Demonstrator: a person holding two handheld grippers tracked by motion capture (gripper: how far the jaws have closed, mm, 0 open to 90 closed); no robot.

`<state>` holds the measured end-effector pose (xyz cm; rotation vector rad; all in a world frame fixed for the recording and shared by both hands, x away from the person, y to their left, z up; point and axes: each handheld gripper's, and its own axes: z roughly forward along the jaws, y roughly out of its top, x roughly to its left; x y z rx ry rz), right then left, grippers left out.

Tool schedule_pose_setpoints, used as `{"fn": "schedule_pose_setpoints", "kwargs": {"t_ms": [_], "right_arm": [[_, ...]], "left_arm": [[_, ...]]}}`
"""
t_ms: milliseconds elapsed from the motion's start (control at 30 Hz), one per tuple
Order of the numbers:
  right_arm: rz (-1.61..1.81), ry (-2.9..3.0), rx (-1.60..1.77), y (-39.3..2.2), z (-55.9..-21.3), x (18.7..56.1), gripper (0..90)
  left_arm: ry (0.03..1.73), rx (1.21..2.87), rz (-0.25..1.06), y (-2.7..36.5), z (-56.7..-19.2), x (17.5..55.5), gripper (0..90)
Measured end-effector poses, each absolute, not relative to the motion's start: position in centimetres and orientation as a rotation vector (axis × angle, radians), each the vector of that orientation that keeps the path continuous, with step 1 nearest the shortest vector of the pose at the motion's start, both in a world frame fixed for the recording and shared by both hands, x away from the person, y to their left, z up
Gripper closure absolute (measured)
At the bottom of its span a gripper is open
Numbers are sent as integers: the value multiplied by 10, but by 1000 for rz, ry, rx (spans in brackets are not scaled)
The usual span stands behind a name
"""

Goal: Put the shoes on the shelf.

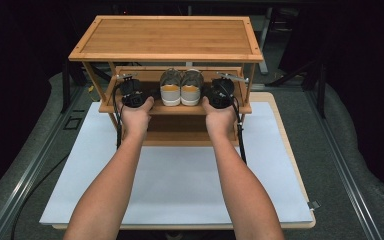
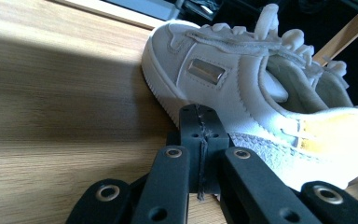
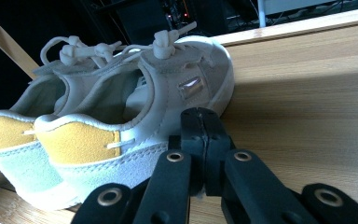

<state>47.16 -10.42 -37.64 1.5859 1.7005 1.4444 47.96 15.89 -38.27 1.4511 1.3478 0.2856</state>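
My left gripper (image 1: 131, 99) at 9 o'clock of shoes, jaws clenched on nothing, tips beside left shoe (image 2: 242, 98), not visibly touching. Pair of shoes (image 1: 181, 88) on middle shelf (image 1: 175, 108) of wooden rack (image 1: 165, 37), heels toward me, side by side, touching. My right gripper (image 1: 219, 98) at 3 o'clock, jaws clenched, empty, beside right shoe (image 3: 135, 116). Step, my guess: approach before grasp. Next needs jaws opened, then closed on heel or side.

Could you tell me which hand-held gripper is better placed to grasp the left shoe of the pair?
Probably the left hand-held gripper: shut, it sits beside the left shoe on the middle shelf.
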Motion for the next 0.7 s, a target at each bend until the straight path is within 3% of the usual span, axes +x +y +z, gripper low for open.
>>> {"fn": "schedule_pose_setpoints", "kwargs": {"t_ms": [700], "right_arm": [[1469, 1664, 1553, -110, -369, 458, 900]], "left_arm": [[1333, 1380, 273, 178, -382, 465, 899]]}}
